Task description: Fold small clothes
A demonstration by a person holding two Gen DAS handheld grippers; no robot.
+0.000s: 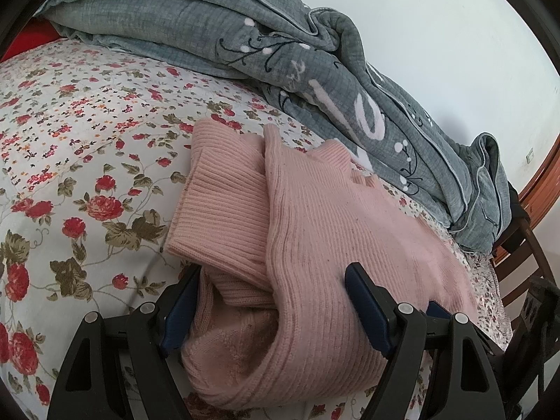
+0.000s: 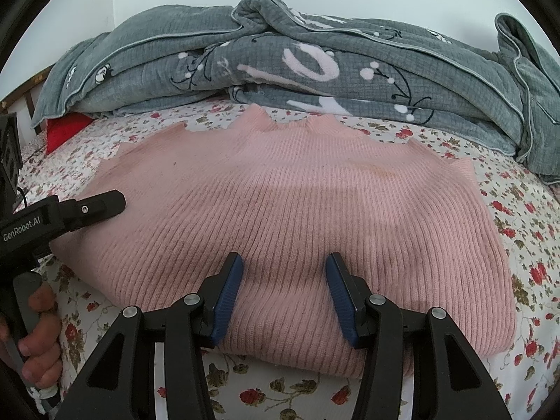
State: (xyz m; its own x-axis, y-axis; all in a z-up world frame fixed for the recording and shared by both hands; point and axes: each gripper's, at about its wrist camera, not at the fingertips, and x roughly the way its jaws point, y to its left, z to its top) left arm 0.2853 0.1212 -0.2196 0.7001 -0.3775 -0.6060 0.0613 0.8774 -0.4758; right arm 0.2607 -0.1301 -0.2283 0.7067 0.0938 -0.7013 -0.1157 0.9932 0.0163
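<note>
A floral sheet covers the bed, white with red roses and green leaves. On it lies a pink ribbed sweater, folded into a broad block whose long axis runs left to right in the right wrist view; its scalloped edge points away, toward the grey quilt. In the left wrist view a ribbed sleeve lies folded across the sweater's left part, cuff end toward the quilt.

The right gripper tilts down over the sweater's near edge, jaws half spread with knit bulging between the blue pads; whether the pads press it I cannot tell. The left gripper also tilts down at the sweater's left end, jaws spread wide around the bunched fold, the pads beside the cloth without a clear pinch. A hand grips its handle, left of the sweater.

Behind the sweater the quilt is heaped along a plain pale wall. A red cushion shows left of the sweater, under the quilt's end.
</note>
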